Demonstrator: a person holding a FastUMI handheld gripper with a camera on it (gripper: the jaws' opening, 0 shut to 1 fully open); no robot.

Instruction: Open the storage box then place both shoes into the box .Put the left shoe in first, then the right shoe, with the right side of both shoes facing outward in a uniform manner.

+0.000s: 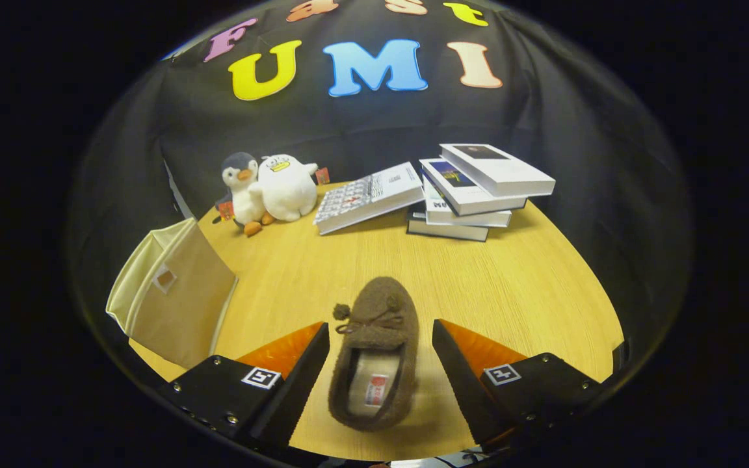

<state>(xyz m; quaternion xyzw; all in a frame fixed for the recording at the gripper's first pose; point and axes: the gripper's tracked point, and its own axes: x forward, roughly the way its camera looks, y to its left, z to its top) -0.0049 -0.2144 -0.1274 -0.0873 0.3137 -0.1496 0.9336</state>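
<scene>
A brown fuzzy slipper [374,351] with a small bow and pompom lies on the wooden table [511,286], toe pointing away from me. It sits between the fingers of my gripper [380,354], which is open; neither finger touches it. The beige fabric storage box [173,299] stands to the left of the left finger, its flap side turned toward the slipper. I cannot tell whether its top is open. One slipper is in sight.
Two plush penguins [267,188] sit at the table's far left. A stack of books [472,192] and a tilted open book [368,195] lie at the far middle and right. Bare tabletop lies between them and the slipper.
</scene>
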